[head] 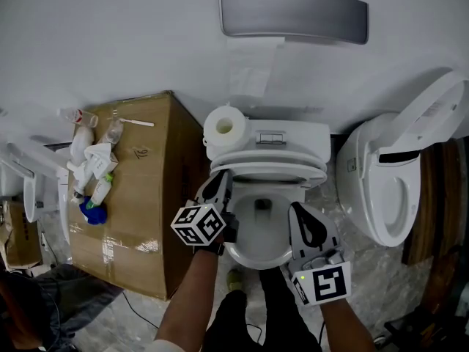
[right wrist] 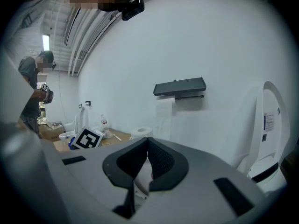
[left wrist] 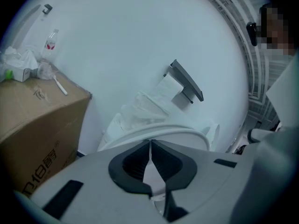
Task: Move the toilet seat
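The white toilet stands in the middle of the head view, its seat (head: pixel 268 173) and lid tilted up toward the tank (head: pixel 282 134), with the bowl (head: pixel 256 233) open below. My left gripper (head: pixel 220 177) sits at the seat's left edge. In the left gripper view its jaws (left wrist: pixel 150 143) are shut tip to tip, with the seat's rim (left wrist: pixel 163 132) arching just behind them and nothing visibly pinched. My right gripper (head: pixel 297 211) hangs over the bowl's right rim, apart from the seat. Its jaws (right wrist: pixel 148 143) are shut with nothing between them.
A toilet roll (head: pixel 223 126) rests on the tank's left end. A cardboard box (head: pixel 135 196) with bottles and tissue stands close on the left. A second toilet (head: pixel 388 196) with its lid raised is on the right. A grey paper holder (head: pixel 293 13) hangs on the wall.
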`<state>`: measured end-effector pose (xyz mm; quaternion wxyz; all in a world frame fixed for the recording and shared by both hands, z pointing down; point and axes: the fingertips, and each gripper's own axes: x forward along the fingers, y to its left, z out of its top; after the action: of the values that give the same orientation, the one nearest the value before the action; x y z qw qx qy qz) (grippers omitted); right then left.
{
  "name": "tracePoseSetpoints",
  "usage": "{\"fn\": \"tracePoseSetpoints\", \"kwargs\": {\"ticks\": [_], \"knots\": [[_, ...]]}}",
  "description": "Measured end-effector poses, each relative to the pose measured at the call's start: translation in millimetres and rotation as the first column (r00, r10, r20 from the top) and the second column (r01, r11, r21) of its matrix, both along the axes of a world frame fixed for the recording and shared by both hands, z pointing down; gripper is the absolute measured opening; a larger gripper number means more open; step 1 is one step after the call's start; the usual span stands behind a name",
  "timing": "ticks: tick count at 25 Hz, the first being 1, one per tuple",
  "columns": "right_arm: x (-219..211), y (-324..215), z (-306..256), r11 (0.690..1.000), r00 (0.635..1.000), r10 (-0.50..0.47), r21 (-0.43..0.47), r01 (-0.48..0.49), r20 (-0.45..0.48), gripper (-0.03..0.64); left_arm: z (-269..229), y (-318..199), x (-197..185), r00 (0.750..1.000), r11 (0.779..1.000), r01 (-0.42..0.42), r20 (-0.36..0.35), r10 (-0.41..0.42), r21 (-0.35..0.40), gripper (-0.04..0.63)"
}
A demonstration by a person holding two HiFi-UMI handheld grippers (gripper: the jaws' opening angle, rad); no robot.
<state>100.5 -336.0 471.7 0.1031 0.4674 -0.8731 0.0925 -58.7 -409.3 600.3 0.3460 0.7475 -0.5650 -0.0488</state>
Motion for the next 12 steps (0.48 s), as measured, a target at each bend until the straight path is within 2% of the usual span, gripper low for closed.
{"fn": "tracePoseSetpoints", "kwargs": {"ticks": [6,12], "knots": [[-2,-8,10,1.0,1.0,-0.013,-0.009,0.013,0.001,0.012,-1,-8,3,0.992,0.999,0.015,0.127,-0.019,0.031,0.018],[3,-16,12,1.0,1.0,-0.009,-0.015,0.009,0.003,0.012,-1,-16,4,0.986,0.999,0.014,0.164,-0.02,0.039,0.017]]}}
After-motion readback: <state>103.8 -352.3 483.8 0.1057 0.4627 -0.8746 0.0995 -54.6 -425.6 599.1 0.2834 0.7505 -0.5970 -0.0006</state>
